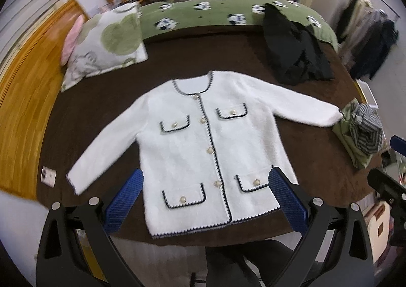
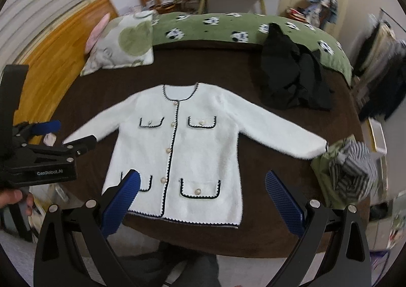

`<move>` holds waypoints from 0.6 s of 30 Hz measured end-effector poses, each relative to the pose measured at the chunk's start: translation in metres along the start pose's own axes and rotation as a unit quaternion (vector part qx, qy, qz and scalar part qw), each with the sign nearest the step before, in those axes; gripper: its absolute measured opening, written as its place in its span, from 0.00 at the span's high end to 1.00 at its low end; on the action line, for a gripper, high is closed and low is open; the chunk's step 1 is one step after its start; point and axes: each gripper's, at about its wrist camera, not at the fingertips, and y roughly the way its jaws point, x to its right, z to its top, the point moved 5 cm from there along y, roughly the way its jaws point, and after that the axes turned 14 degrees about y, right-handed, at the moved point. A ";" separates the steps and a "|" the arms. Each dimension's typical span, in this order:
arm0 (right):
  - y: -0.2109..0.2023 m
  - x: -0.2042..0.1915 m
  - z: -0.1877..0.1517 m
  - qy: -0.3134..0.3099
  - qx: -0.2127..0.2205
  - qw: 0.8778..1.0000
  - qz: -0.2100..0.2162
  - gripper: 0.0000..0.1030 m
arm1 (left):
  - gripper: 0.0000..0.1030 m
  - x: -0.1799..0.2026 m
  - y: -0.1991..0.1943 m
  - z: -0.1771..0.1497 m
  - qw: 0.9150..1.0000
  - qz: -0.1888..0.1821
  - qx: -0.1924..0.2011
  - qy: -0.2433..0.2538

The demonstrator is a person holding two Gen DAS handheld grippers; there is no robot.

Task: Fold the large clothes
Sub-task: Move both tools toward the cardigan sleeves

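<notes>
A white fuzzy cardigan [image 1: 192, 140] [image 2: 182, 145] with dark scalloped trim, pearl buttons and several pockets lies flat, front up, on the dark brown bed cover, both sleeves spread out. My left gripper [image 1: 205, 198] hovers open above its hem, blue pads wide apart, nothing between them. My right gripper [image 2: 203, 198] is likewise open above the hem. In the right wrist view the left gripper's black body [image 2: 38, 160] shows at the left edge, held by a hand [image 2: 12, 198].
A black garment [image 1: 294, 53] [image 2: 291, 76] lies crumpled at the far right. A green and striped clothes pile [image 1: 360, 132] [image 2: 347, 170] touches the right sleeve's cuff. A pillow [image 1: 106, 46] and green panda blanket [image 1: 203, 13] sit behind. A wooden headboard [image 1: 30, 99] lines the left.
</notes>
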 end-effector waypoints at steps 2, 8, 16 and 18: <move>0.000 0.008 0.001 0.014 0.006 1.000 -0.016 0.06 | 0.06 0.005 0.007 0.009 1.000 -0.010 0.002 0.020; 0.002 0.049 0.009 0.078 0.029 0.995 -0.063 0.05 | 0.06 0.021 0.036 0.038 0.997 -0.040 0.006 0.072; 0.041 0.104 0.020 0.143 0.049 0.986 -0.076 0.06 | 0.06 0.055 0.117 0.077 0.992 -0.071 -0.002 0.106; 0.068 0.122 0.021 0.160 0.047 0.984 -0.069 0.05 | 0.06 0.068 0.148 0.088 0.991 -0.083 -0.002 0.107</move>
